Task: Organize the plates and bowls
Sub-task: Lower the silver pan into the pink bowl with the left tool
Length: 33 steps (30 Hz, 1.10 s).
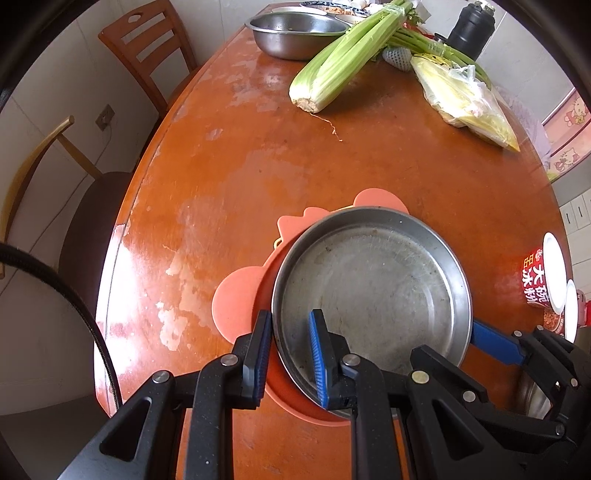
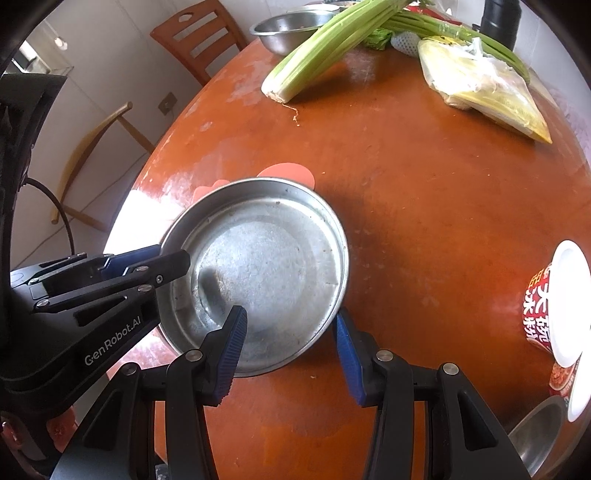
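A shallow steel plate (image 1: pixel 373 280) (image 2: pixel 266 258) lies over a salmon-pink mat (image 1: pixel 236 310) on the round wooden table (image 1: pixel 229 166). My left gripper (image 1: pixel 290 317) is shut on the plate's left rim, one blue pad outside and one inside; the right wrist view shows the left gripper (image 2: pixel 173 256) from the side. My right gripper (image 2: pixel 289 312) straddles the plate's near right rim with a wide gap. One finger is over the plate's floor and the other just outside the rim, not clamped. Whether the plate rests on the mat or hovers, I cannot tell.
At the far end lie a steel bowl (image 1: pixel 295 33), a celery bunch (image 1: pixel 343 62), a plastic bag of yellow produce (image 1: pixel 465 99) and a black flask (image 1: pixel 469 29). A red noodle cup (image 2: pixel 535 306) and another steel bowl (image 2: pixel 535 435) sit right. Chairs (image 1: pixel 144 51) stand left.
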Each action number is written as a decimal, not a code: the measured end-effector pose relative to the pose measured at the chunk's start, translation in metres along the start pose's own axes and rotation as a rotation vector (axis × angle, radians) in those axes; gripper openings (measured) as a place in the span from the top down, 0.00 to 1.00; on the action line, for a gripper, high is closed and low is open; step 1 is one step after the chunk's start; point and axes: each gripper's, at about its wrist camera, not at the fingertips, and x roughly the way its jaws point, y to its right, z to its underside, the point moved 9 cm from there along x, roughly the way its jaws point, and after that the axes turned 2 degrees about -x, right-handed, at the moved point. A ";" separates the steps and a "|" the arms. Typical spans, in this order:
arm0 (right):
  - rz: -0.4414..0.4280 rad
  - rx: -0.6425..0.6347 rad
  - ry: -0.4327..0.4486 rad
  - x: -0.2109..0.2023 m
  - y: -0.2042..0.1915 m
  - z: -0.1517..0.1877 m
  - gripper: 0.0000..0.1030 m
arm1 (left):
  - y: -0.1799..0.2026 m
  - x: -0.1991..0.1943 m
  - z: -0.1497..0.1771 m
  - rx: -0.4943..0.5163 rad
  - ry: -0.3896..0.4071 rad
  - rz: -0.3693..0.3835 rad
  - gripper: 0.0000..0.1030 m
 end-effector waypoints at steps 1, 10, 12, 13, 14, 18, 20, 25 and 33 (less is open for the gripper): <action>0.001 -0.003 -0.001 0.001 0.000 0.000 0.51 | 0.000 0.000 0.000 0.000 0.001 0.001 0.81; 0.014 -0.021 -0.014 0.005 -0.002 0.000 0.51 | -0.001 0.001 -0.001 0.009 -0.003 -0.007 0.81; 0.014 -0.021 -0.017 0.006 -0.002 0.000 0.51 | -0.001 0.001 -0.001 0.009 -0.004 -0.007 0.80; 0.015 -0.021 -0.017 0.006 -0.002 0.000 0.51 | -0.001 0.001 -0.001 0.011 -0.006 -0.009 0.80; 0.015 -0.022 -0.017 0.006 -0.001 0.000 0.51 | -0.001 0.001 0.000 0.013 -0.010 -0.012 0.80; 0.018 -0.027 -0.016 0.007 -0.001 0.000 0.51 | 0.000 0.001 0.002 0.014 -0.014 -0.013 0.80; 0.017 -0.028 -0.017 0.008 -0.002 0.000 0.51 | -0.001 0.001 0.003 0.008 -0.017 -0.009 0.80; 0.008 -0.029 -0.020 0.010 -0.002 0.000 0.51 | -0.002 -0.001 0.004 0.001 -0.018 -0.003 0.80; 0.002 -0.030 -0.011 0.008 -0.003 -0.001 0.51 | -0.003 -0.005 0.006 -0.004 -0.014 0.006 0.78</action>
